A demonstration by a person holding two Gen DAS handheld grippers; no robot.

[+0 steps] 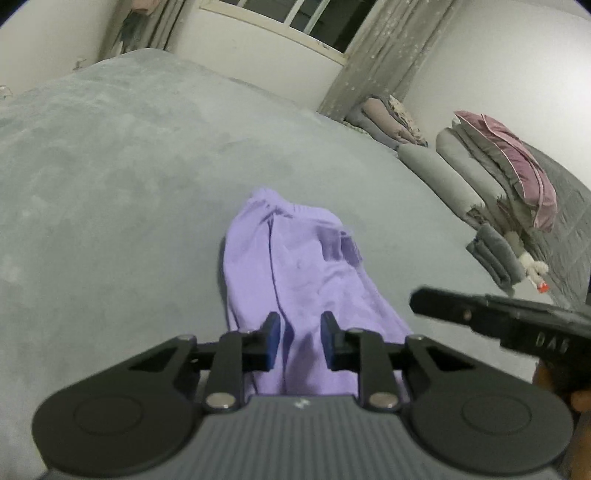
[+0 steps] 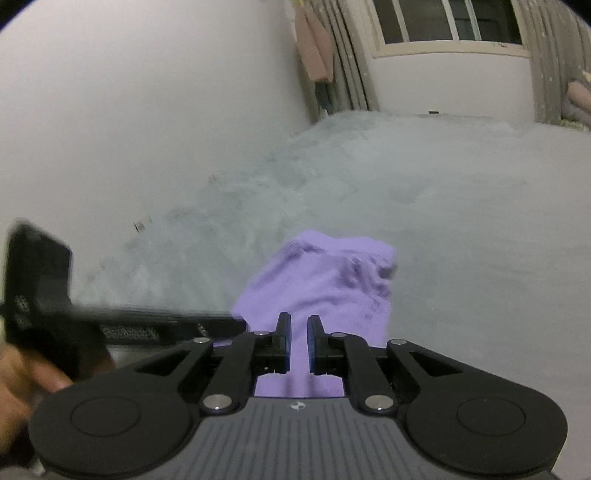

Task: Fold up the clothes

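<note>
You had a lilac garment [image 1: 295, 280] lying on a wide grey bed [image 1: 110, 177], already folded into a long narrow strip. Its long axis ran from you straight away toward the far wall with the window [image 1: 295, 18], one short end near your grippers, the other pointing at the middle of the bed. A dark seam ran lengthwise down the left half of it in the left view.

Your left gripper [image 1: 300, 345] hovered over the near end, its blue pads [image 1: 273, 343] set a modest gap apart with cloth showing between them; whether they pinched it could not be told. Your right gripper [image 2: 298, 343] sat over the same near end, just to the right, its pads almost pressed together with only a thin slit between, and no cloth was clearly caught there.

The fabric looked soft, light and limp, likely a fleecy knit, so it would sag and slide out of shape if lifted by one point. The best hold seemed to be the two near corners, one per gripper, catching all layers together. Folded bedding [image 1: 509, 173] was stacked at the far right, well apart.
</note>
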